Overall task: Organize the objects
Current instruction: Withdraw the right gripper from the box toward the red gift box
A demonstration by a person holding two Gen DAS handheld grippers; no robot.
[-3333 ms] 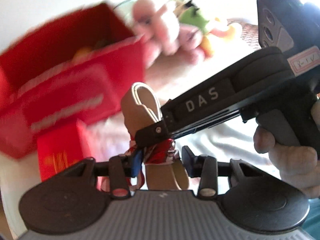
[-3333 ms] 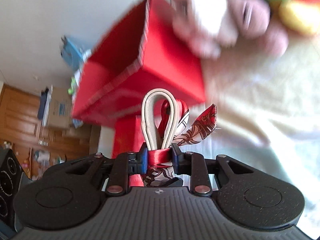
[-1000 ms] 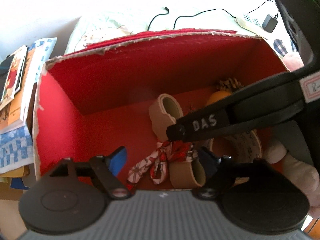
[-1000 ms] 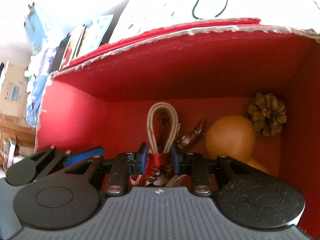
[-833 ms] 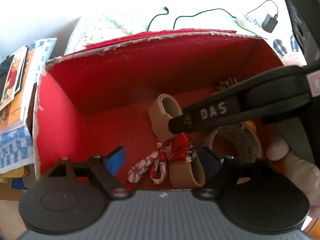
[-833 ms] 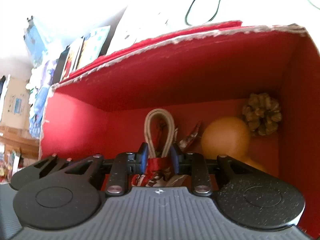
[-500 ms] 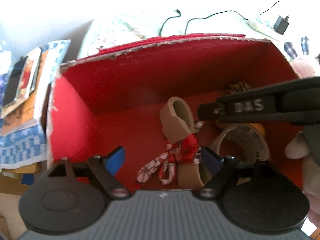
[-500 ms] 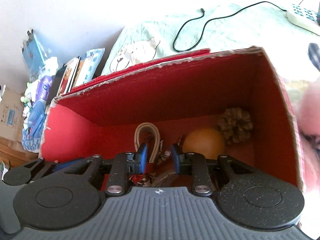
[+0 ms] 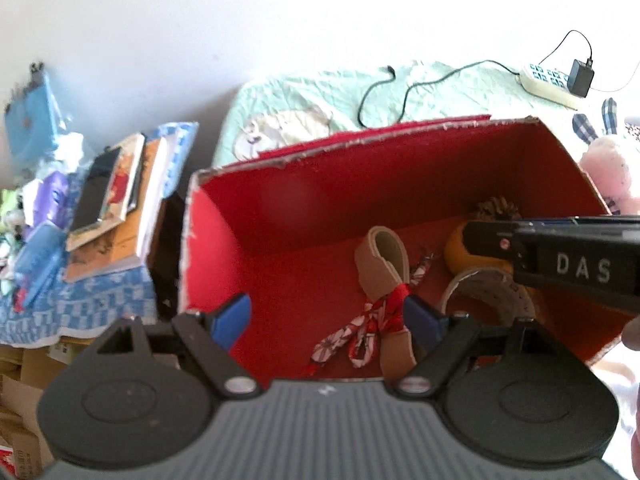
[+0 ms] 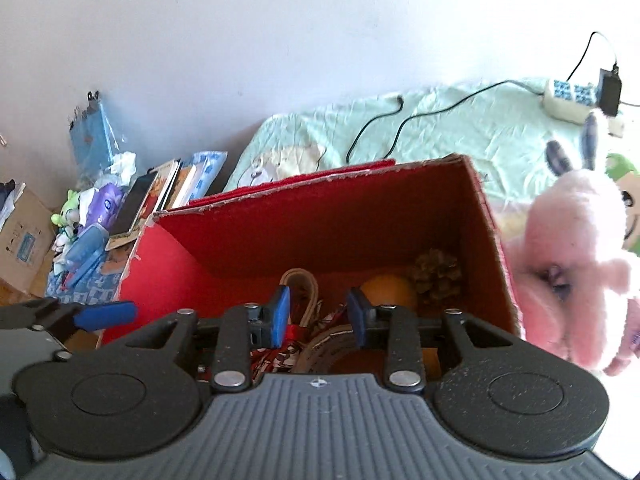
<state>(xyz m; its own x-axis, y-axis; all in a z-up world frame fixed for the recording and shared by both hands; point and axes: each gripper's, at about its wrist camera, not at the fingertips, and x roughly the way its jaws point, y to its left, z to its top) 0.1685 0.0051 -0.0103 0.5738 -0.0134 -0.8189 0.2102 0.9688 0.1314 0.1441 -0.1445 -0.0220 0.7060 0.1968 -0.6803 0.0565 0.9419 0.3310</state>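
A red open box (image 9: 320, 184) stands on the bed; it also shows in the right wrist view (image 10: 332, 216). On its floor lies a beige folded strap tied with a red patterned ribbon (image 9: 384, 264), also seen in the right wrist view (image 10: 300, 280). Beside it lie an orange ball (image 9: 456, 248), a pine cone (image 10: 438, 276) and a tape roll (image 9: 488, 292). My left gripper (image 9: 326, 318) is open and empty above the box. My right gripper (image 10: 318, 314) is open and empty above the box's near edge.
A pink plush rabbit (image 10: 576, 256) sits right of the box. A black cable (image 10: 400, 120) and a power strip (image 10: 568, 98) lie on the green sheet behind. Books and toys (image 9: 104, 196) are piled to the left.
My right gripper let go of the strap with the ribbon, opened and drew back up out of the box. The strap now lies on the box floor. My left gripper also pulled back.
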